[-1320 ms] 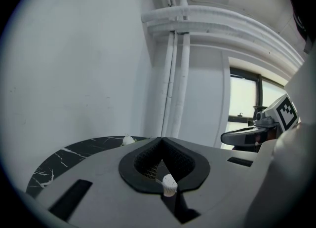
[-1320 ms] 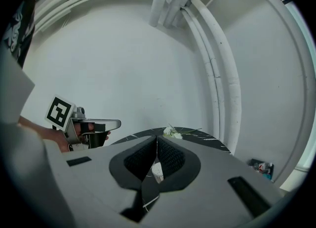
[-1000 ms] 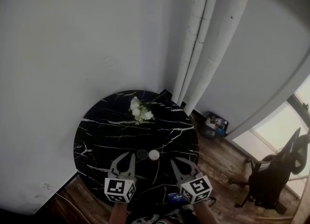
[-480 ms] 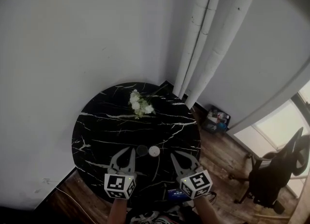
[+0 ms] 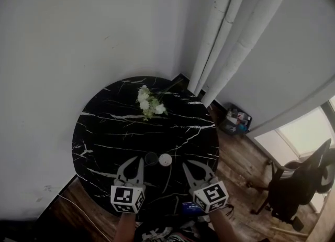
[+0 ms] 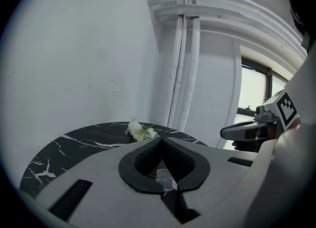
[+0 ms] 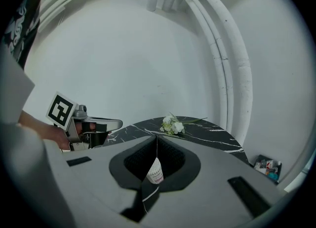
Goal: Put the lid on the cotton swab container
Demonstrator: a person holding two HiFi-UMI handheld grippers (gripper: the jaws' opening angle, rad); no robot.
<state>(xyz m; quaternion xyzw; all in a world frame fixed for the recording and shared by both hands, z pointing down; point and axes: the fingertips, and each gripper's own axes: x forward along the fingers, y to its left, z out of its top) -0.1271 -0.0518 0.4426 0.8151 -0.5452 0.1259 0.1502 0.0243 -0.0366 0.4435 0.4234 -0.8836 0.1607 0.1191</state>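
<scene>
On the round black marble table [image 5: 104, 131], a small white cotton swab container [image 5: 165, 159] stands open, and its clear round lid [image 5: 151, 158] lies just to its left. My left gripper [image 5: 138, 161] hovers just in front of the lid, shut and empty. My right gripper [image 5: 185, 166] is a little to the right of the container, also shut on nothing. Through the closed jaws of the left gripper [image 6: 160, 141] I see the clear lid [image 6: 165, 175]. In the right gripper view, the container [image 7: 155, 171] shows behind the right gripper [image 7: 157, 137].
A sprig of white flowers [image 5: 147, 103] lies at the far side of the table. White pipes [image 5: 225, 36] run down the wall corner behind it. On the wooden floor to the right are a small basket [image 5: 234, 121] and a black office chair [image 5: 296, 188].
The head view has shifted, so the table sits slightly higher in the picture. Both grippers stay shut and keep their places in front of the lid and container.
</scene>
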